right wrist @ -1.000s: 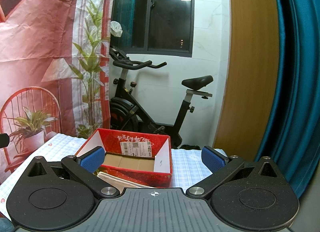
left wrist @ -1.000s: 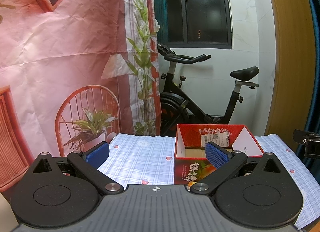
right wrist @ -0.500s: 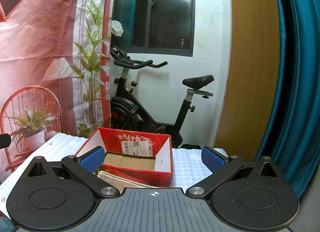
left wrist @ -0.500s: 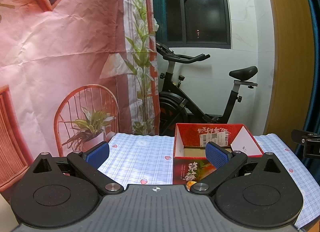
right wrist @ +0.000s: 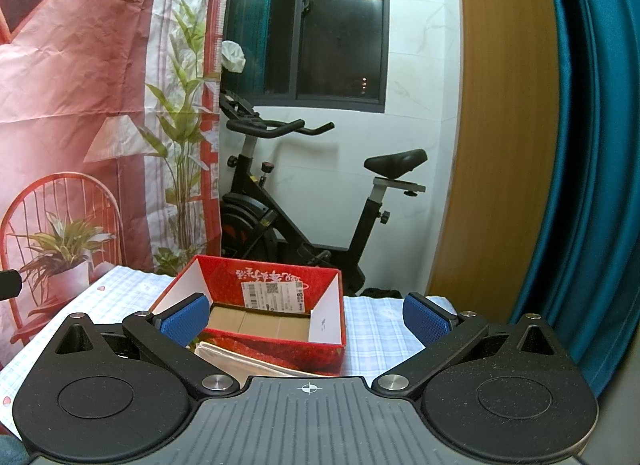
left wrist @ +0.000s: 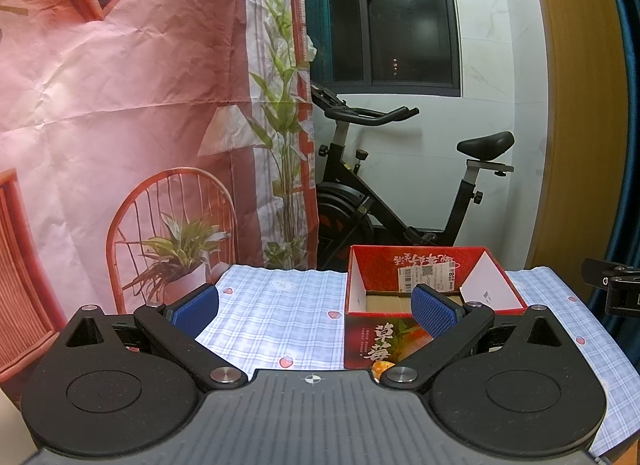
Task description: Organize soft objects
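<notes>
- Above the near edge of the table, the left gripper (left wrist: 316, 307) hung with its blue pads spread wide and nothing between them.
- The right gripper (right wrist: 306, 317) was held just the same, released and empty, its fingers parted to either side of the view.
- Just past the left gripper, toward its 1 o'clock, stood the red cardboard box (left wrist: 424, 297), open at the top; from the right gripper it sat at about 11 o'clock.
- Inside the box I could see only bare brown cardboard and a white shipping label on the far wall, so by my reckoning nothing soft had gone in yet.
- At the box's near foot, at 12 o'clock and almost under the left gripper's body, a small orange thing (left wrist: 382, 365) peeked out; I could not tell what it was.
- From the right side, a pale flat bundle (right wrist: 248, 359) lay against the box's near wall at 11 o'clock, possibly one of the soft items, though mostly hidden.
- The checked tablecloth (left wrist: 280, 305) beyond was otherwise bare at 10 to 12 o'clock.
- An exercise bike (right wrist: 304, 201) stood behind the table at 12 o'clock, no part of the job.
- I judged the task barely started: every pick and every placing was left to do.
</notes>
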Demonstrator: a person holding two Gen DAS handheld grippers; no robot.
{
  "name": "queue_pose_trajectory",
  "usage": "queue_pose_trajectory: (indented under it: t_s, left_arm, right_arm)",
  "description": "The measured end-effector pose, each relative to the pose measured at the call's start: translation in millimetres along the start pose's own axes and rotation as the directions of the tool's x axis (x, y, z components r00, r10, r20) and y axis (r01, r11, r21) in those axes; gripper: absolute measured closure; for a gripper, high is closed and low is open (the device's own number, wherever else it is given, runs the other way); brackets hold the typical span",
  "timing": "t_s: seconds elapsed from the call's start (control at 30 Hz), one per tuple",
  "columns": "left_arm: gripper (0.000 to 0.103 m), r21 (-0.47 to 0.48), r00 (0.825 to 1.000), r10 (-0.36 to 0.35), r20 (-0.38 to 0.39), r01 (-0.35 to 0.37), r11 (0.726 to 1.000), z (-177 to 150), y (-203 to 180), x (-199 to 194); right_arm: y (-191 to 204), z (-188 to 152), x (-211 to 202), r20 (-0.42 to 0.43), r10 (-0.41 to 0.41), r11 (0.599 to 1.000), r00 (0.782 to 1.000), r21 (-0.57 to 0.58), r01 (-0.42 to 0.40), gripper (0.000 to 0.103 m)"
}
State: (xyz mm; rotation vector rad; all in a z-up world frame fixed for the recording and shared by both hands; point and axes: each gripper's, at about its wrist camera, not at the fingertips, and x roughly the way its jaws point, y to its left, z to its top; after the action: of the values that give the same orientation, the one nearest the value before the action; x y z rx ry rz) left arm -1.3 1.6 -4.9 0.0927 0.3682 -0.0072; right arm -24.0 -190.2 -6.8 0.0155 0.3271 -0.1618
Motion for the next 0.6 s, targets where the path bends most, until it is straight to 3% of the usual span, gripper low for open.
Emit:
queue_pose_trajectory:
  t_s: [0.6]
  left_arm:
    - [0.0, -0.003, 1.0, -0.005, -0.008, 0.005, 1.0, -1.8, 0.4, 0.8]
  right_arm:
    - [0.0, 0.0, 0.6, -0.002, 0.0, 1.0, 1.0, 0.0, 0.0, 0.0]
